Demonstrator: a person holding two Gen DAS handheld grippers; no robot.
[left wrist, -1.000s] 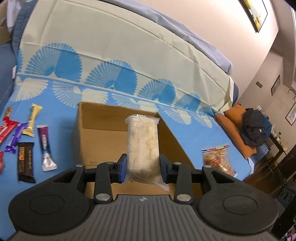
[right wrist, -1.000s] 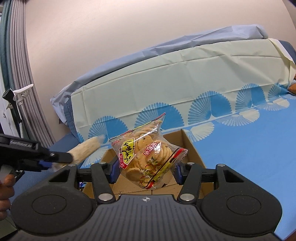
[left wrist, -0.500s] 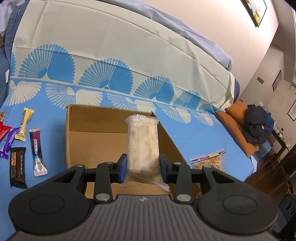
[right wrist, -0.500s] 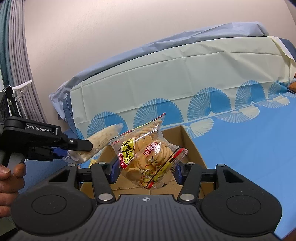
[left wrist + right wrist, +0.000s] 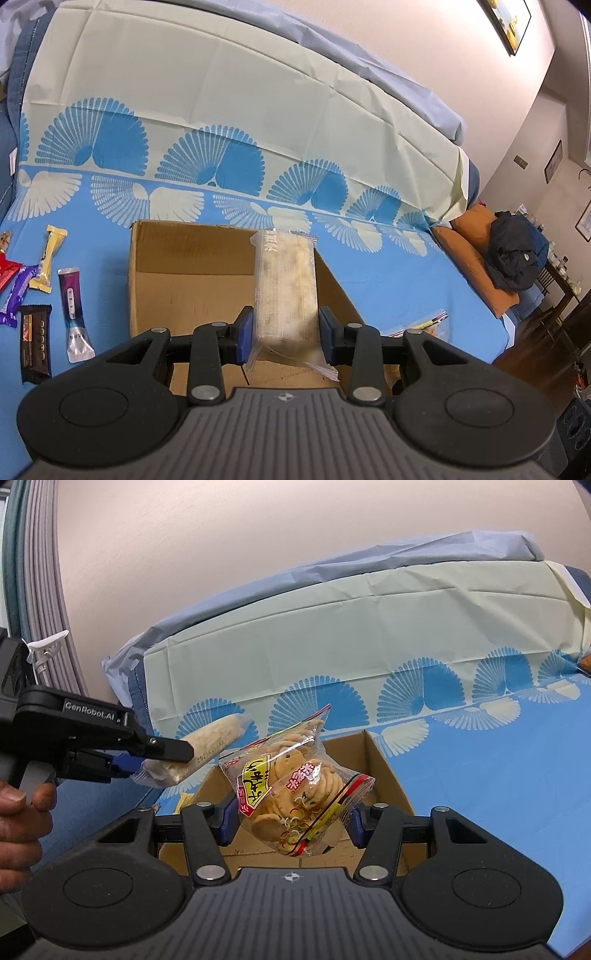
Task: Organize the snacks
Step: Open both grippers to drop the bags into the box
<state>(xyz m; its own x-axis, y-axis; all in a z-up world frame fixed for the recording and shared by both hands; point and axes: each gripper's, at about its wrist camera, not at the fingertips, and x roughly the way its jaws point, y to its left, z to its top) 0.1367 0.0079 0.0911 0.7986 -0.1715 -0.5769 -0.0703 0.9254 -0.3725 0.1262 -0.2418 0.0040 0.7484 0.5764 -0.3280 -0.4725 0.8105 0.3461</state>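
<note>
Blue bedspread (image 5: 388, 273) | both hand-held grippers clamp snack packs over open box (image 5: 184, 273) | floor seemingly bare

Red wrapper (image 5: 6, 272) cut off — box (image 5: 192, 266) floor half-hidden.

A blue fan-patterned bed (image 5: 110, 206) is carrying an open cardboard box (image 5: 184, 273), wrapped snack bars (image 5: 40, 291) lying toward its left edge.

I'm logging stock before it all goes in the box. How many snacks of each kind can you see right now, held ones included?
Bars and sticks lying left of the box: 6, namely yellow, purple-and-silver, dark brown, purple, red and one cut off by the frame edge
Bags of round crackers: 2
Long pale cracker pack: 1
Total: 9
</note>
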